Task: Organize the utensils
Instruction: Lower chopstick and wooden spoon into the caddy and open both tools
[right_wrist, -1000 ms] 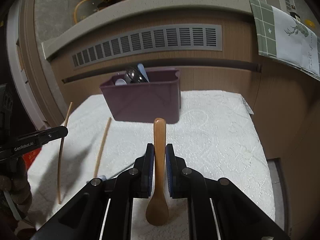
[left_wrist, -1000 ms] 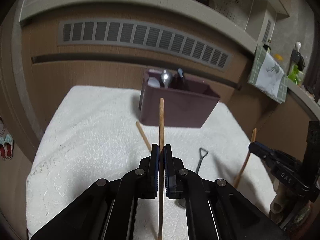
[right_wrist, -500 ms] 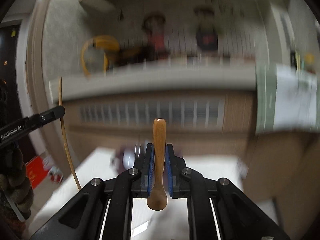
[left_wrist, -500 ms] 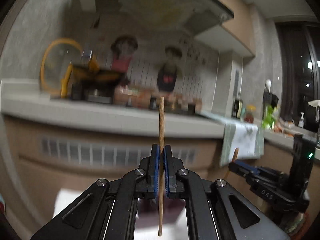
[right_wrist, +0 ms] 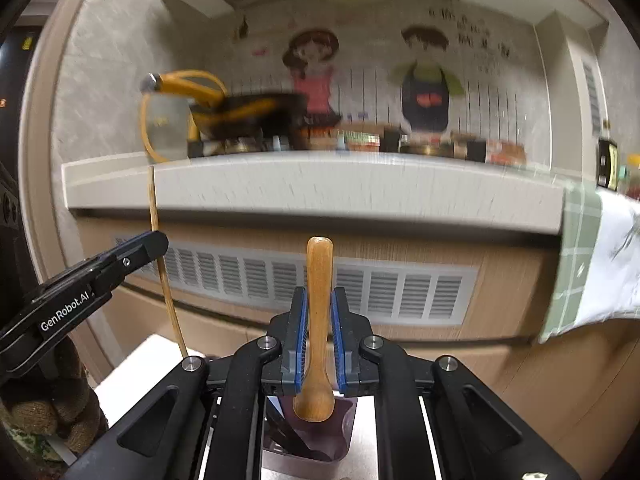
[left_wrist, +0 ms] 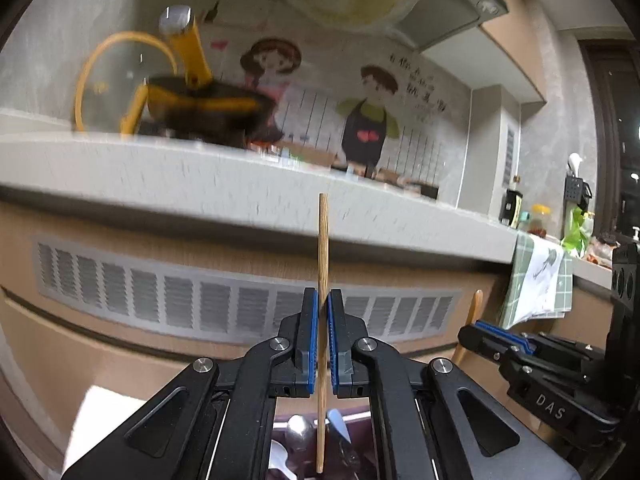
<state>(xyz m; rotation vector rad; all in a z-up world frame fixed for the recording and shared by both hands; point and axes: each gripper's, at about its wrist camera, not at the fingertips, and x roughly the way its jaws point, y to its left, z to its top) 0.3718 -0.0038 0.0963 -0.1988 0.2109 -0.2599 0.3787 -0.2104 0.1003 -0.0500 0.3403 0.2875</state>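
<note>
Lifted off the white cloth and carried up over the purple bin [left_wrist: 316, 456]: left gripper [left_wrist: 323, 312] with the chopstick [left_wrist: 323, 264], right gripper [right_wrist: 319, 308] with the wooden spoon [right_wrist: 318, 280]. Tipped from a downward look at the bench toward the counter [left_wrist: 200, 184] and wall mural [right_wrist: 424, 80]. Bin now seen beneath both, at each view's bottom edge.

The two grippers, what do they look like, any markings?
Both are matte black with blue ribbed pads and silver pivot screws. The left gripper reads "GenRobot.AI" in white on its side; the right gripper reads "DAS". The hand on the left one wears a brown knitted glove.
</note>
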